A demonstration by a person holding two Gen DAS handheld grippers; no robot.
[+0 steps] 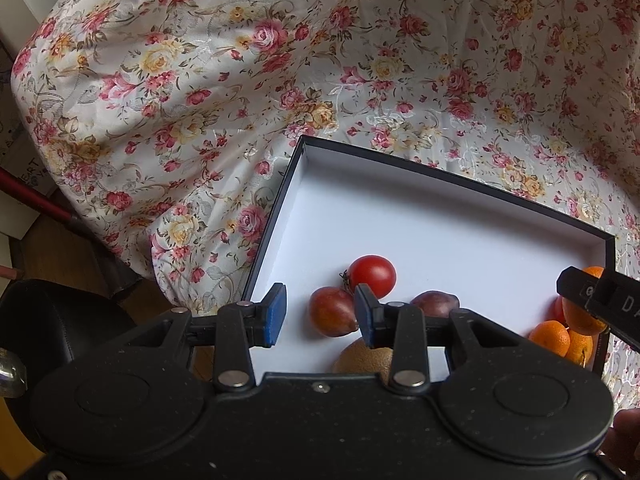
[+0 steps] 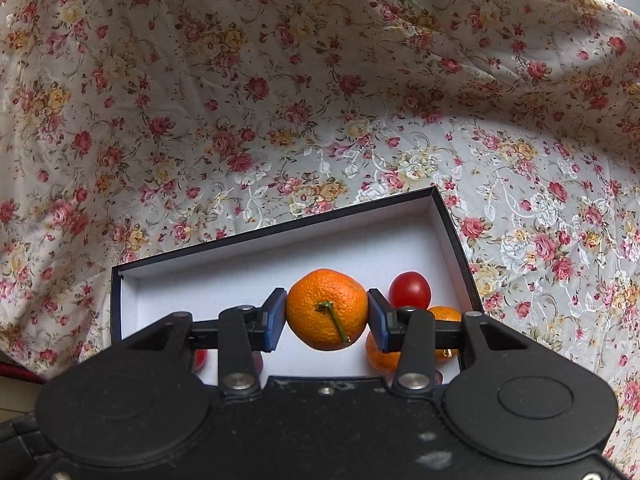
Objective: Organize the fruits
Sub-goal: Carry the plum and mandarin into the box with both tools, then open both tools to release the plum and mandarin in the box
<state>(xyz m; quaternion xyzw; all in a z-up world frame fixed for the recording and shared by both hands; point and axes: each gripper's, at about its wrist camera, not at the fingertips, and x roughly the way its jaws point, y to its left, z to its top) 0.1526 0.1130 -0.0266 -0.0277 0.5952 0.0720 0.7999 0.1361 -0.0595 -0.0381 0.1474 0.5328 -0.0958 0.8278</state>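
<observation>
Only right wrist shows mandarin (image 2: 327,309) stem, clamped.

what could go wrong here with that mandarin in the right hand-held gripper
1. The mandarin is pinched only at its sides by the right hand-held gripper; it may slip and drop into the box.
2. Lowering it could knock the oranges and the tomato just to its right.
3. The open left hand-held gripper hangs close over the plums and might bump them.
</observation>
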